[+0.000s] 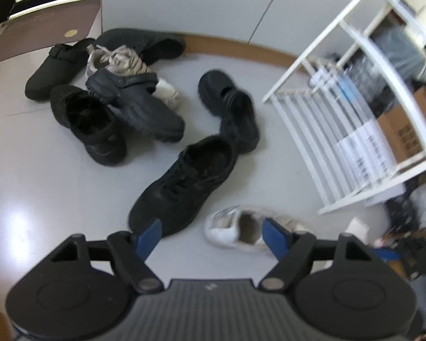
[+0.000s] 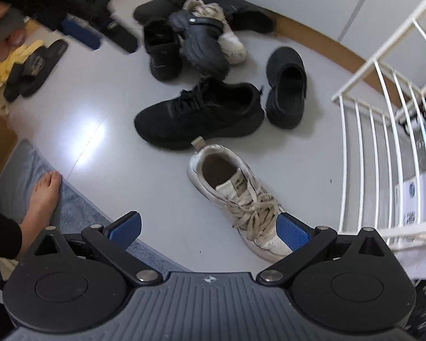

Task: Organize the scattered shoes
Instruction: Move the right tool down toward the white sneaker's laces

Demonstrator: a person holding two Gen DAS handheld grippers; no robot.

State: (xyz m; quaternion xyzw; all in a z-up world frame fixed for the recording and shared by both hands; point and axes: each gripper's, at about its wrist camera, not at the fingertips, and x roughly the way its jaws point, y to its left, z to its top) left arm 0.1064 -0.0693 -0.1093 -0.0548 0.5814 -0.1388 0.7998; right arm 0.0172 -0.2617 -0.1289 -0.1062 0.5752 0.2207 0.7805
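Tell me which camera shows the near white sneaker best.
The right wrist view: the white sneaker lies sharp and almost whole there, with its laces, tongue label and heel tab plain, and only the toe behind a blue finger. In the left wrist view it is blurred, low and partly hidden by that gripper's fingers.

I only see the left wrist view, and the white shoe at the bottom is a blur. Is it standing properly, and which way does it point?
Observer: The white sneaker stands upright on its sole, laced, heel by the black sneaker, toe toward the open right gripper.
Operator: Any shoes I'm missing?
Observer: Yes, black slides lie on the floor, left of the shoe pile.
Operator: And the person?
Observer: A bare foot rests on a blue mat.
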